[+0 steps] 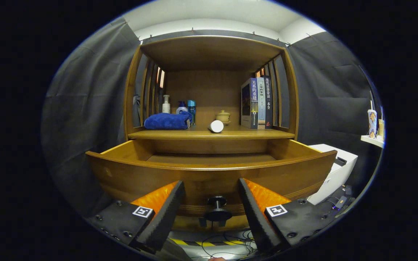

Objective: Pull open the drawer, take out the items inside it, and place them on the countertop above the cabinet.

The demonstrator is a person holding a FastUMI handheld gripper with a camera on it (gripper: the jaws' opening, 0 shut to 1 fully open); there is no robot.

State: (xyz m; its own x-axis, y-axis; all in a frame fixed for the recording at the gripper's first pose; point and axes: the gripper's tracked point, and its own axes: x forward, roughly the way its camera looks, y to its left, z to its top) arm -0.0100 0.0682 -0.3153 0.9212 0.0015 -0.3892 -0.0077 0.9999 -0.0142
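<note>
Facing the pulled-out drawer [209,170], I hold my gripper [211,203] spread wide, its knob [217,208] between the fingers, untouched.

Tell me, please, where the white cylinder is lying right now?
The white cylinder lies on its side on the countertop above the open drawer, between the blue towel and the books, well beyond the open gripper.

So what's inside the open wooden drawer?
The pulled-out brown wooden drawer shows only bare wood at the back of its floor. Its tall front panel hides the nearer part, so something could lie there unseen. The claw is open around the black round knob.
</note>
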